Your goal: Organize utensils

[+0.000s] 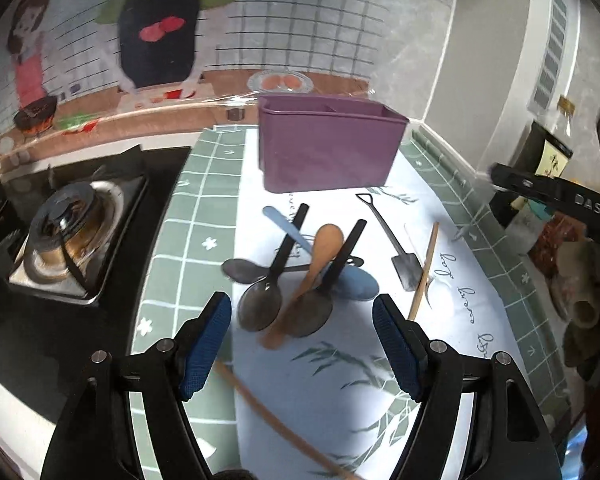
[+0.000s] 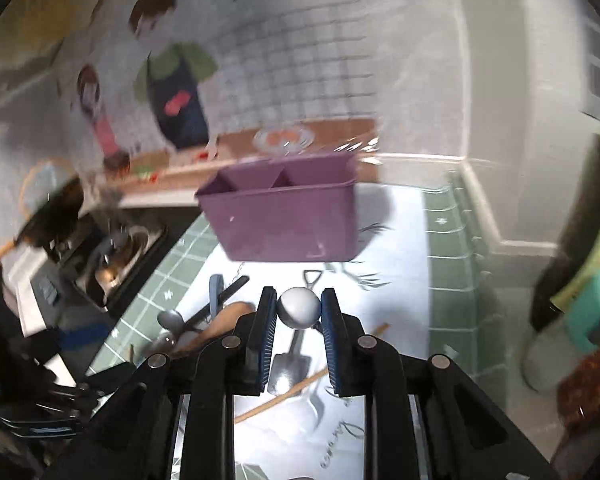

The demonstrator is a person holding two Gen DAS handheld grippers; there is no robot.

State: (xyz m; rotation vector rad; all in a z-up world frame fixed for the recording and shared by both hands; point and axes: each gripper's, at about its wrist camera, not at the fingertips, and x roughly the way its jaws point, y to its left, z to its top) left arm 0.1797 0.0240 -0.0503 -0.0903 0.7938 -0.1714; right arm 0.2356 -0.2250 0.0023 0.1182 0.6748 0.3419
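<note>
Behind the heap, at the far end of the white leaf-printed mat (image 1: 452,344), the purple plastic two-compartment caddy (image 1: 328,152) is standing upright, and neither compartment is showing any contents from these angles. Working down in size, the right gripper (image 2: 299,316) is pinching a rounded silver metal utensil end (image 2: 299,307) between its blue pads and carrying it clear of the mat (which part of the utensil this is, I cannot tell); a narrow two-point hold on a smooth dome is risking a swivel or a slip on the way to the caddy. The left gripper (image 1: 302,344) is hovering with its jaws spread wide and empty, just short of the pile. That pile is crossed and stacked, so lifting one piece could be dragging or flicking its neighbours. Counting what is lying there: two black-handled dark metal spoons (image 1: 260,304), one wooden spoon (image 1: 304,280), one pale blue plastic spoon (image 1: 352,284), one small grey metal spoon (image 1: 240,270), one miniature shovel-shaped metal spoon (image 1: 406,268), and two loose wooden sticks (image 1: 424,268).
</note>
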